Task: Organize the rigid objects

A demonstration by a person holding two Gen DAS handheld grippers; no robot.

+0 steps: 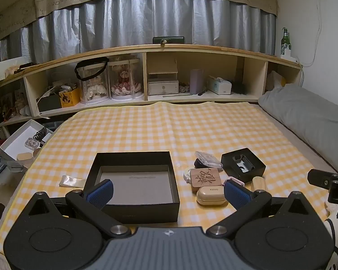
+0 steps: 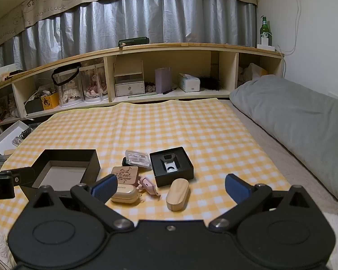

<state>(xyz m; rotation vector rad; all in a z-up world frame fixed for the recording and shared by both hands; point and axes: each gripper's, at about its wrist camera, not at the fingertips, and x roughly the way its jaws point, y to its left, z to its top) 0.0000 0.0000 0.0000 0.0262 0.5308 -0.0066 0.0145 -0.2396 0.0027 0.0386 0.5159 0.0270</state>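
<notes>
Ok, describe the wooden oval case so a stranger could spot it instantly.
Start at the yellow checked cloth, then find the small black box right of the big open one. Just in front lies the wooden oval case, the only plain, wood-grained, rounded piece in the cluster.

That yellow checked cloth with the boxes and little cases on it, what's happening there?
A person is tidying small hard items with two handheld grippers. Both the left gripper and the right gripper hover open, holding nothing. The big black box is empty. A beige case, wooden oval case, carved wooden block and small black box lie loose beside it.
</notes>
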